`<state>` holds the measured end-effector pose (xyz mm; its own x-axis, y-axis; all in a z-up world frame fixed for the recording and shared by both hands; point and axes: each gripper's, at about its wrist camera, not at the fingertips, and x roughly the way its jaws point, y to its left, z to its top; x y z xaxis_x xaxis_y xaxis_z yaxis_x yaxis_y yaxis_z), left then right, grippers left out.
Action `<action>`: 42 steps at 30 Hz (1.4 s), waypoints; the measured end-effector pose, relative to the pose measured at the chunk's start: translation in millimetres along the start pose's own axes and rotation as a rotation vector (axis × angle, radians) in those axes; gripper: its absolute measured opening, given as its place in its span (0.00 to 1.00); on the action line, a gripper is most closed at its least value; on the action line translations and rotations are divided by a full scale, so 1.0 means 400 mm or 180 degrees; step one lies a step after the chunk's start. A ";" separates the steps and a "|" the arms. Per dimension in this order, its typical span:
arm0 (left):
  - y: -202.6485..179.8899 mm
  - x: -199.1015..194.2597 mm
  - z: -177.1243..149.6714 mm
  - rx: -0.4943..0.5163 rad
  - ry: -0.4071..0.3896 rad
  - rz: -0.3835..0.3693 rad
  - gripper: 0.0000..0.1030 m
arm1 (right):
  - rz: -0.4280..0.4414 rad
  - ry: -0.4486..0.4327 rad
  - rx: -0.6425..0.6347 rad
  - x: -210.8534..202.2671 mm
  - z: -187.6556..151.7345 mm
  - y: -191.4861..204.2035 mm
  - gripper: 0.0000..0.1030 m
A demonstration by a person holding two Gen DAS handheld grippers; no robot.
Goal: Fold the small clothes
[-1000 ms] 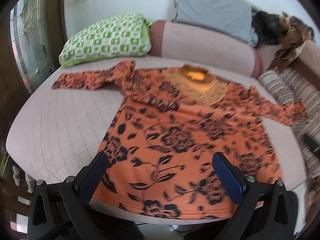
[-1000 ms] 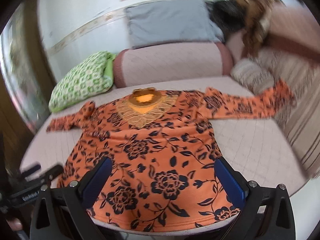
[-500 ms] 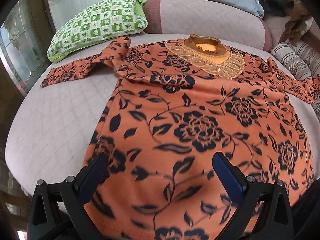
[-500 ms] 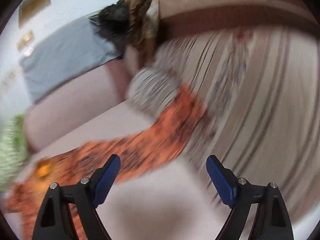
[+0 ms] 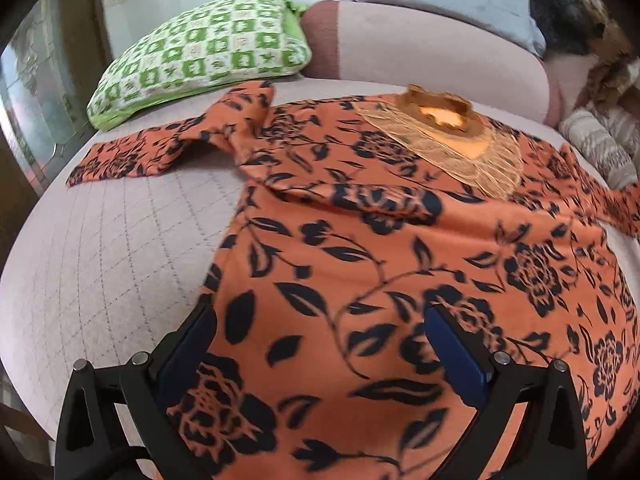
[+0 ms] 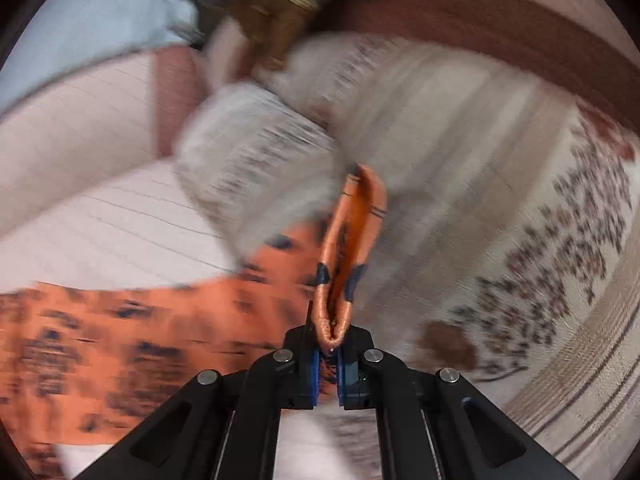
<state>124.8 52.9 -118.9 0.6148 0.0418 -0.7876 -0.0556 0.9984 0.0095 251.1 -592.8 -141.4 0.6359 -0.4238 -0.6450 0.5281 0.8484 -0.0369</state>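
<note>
The soft orange floral top (image 5: 400,264) lies flat on the quilted pink sofa seat (image 5: 100,264) beneath the wide-apart left gripper (image 5: 320,344), while the right gripper (image 6: 328,364) pinches its blurred, crumpled sleeve cuff (image 6: 352,248).

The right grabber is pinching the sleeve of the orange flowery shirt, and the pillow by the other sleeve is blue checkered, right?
Not quite. The pillow by the other sleeve is green and white checkered, as the left wrist view shows. The rest holds: the right gripper is shut on the orange shirt's sleeve, seen in the right wrist view.
</note>
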 end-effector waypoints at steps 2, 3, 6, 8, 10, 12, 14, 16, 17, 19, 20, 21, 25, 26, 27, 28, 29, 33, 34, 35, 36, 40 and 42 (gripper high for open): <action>0.022 -0.001 0.000 -0.0117 -0.0030 -0.0032 1.00 | 0.0344 -0.0166 -0.0094 -0.081 0.029 0.093 0.05; 0.032 -0.004 0.001 -0.0173 -0.0058 -0.0055 1.00 | 0.0605 -0.0279 -0.0140 -0.143 0.050 0.154 0.05; 0.060 -0.015 -0.004 -0.0289 -0.0134 -0.0115 1.00 | 0.1206 -0.0534 -0.0278 -0.298 0.080 0.323 0.05; 0.078 -0.022 -0.003 -0.0342 -0.0159 -0.0133 1.00 | 0.1522 -0.0638 -0.0357 -0.394 0.064 0.443 0.05; 0.093 -0.026 -0.002 -0.0421 -0.0175 -0.0145 1.00 | 0.1885 -0.0642 -0.0430 -0.459 0.043 0.573 0.05; 0.113 -0.031 0.000 -0.0531 -0.0195 -0.0176 1.00 | 0.2175 -0.0539 -0.0477 -0.485 0.007 0.714 0.05; 0.130 -0.037 0.001 -0.0610 -0.0228 -0.0181 1.00 | 0.2297 -0.0341 -0.0555 -0.466 -0.044 0.833 0.07; 0.143 -0.038 0.001 -0.0657 -0.0234 -0.0178 1.00 | 0.2465 0.0044 -0.0641 -0.398 -0.118 0.943 0.09; 0.150 -0.036 0.002 -0.0682 -0.0231 -0.0174 1.00 | 0.2548 0.0210 -0.0706 -0.357 -0.154 0.986 0.13; 0.158 -0.032 0.002 -0.0714 -0.0216 -0.0169 1.00 | 0.2583 0.0530 -0.0831 -0.289 -0.231 1.043 0.50; 0.161 -0.032 0.002 -0.0720 -0.0216 -0.0166 1.00 | 0.2665 0.0710 -0.0861 -0.260 -0.262 1.053 0.64; 0.163 -0.032 0.002 -0.0730 -0.0224 -0.0164 1.00 | 0.2720 0.0793 -0.0870 -0.240 -0.283 1.044 0.77; 0.146 -0.037 0.011 -0.0701 -0.0254 -0.0238 1.00 | 0.2728 0.0569 -0.0778 -0.284 -0.293 0.915 0.79; 0.137 -0.041 0.017 -0.0690 -0.0265 -0.0273 1.00 | 0.2707 0.0487 -0.0702 -0.304 -0.301 0.864 0.81; 0.126 -0.045 0.027 -0.0675 -0.0266 -0.0325 1.00 | 0.2643 0.0409 -0.0639 -0.305 -0.289 0.815 0.85; 0.109 -0.046 0.044 -0.0640 -0.0260 -0.0407 1.00 | 0.2554 0.0342 -0.0599 -0.307 -0.287 0.757 0.86; 0.091 -0.045 0.063 -0.0585 -0.0257 -0.0478 1.00 | 0.2506 0.0276 -0.0548 -0.306 -0.289 0.700 0.86; 0.029 -0.007 0.173 -0.0485 -0.0163 -0.0820 1.00 | 0.2416 0.0246 -0.0331 -0.275 -0.318 0.536 0.86; 0.013 0.018 0.208 -0.0480 -0.0106 -0.0883 1.00 | 0.2439 0.0246 -0.0262 -0.274 -0.320 0.509 0.86; 0.002 0.046 0.245 -0.0516 -0.0061 -0.0937 1.00 | 0.2462 0.0228 -0.0169 -0.270 -0.332 0.470 0.86; -0.005 0.076 0.280 -0.0586 -0.0019 -0.1024 1.00 | 0.2471 0.0204 -0.0083 -0.266 -0.346 0.435 0.86; -0.036 0.225 0.370 -0.0781 0.0398 -0.1184 1.00 | 0.2490 0.0152 0.0205 -0.242 -0.392 0.370 0.86; -0.034 0.304 0.368 -0.1010 0.0688 -0.1122 0.90 | 0.2498 0.0124 0.0323 -0.227 -0.414 0.349 0.86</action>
<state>316.1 50.1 -124.0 0.4645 -0.3373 -0.8188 -0.1309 0.8883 -0.4401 174.0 -383.4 -214.6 0.8246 0.2994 -0.4801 -0.0167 0.8610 0.5083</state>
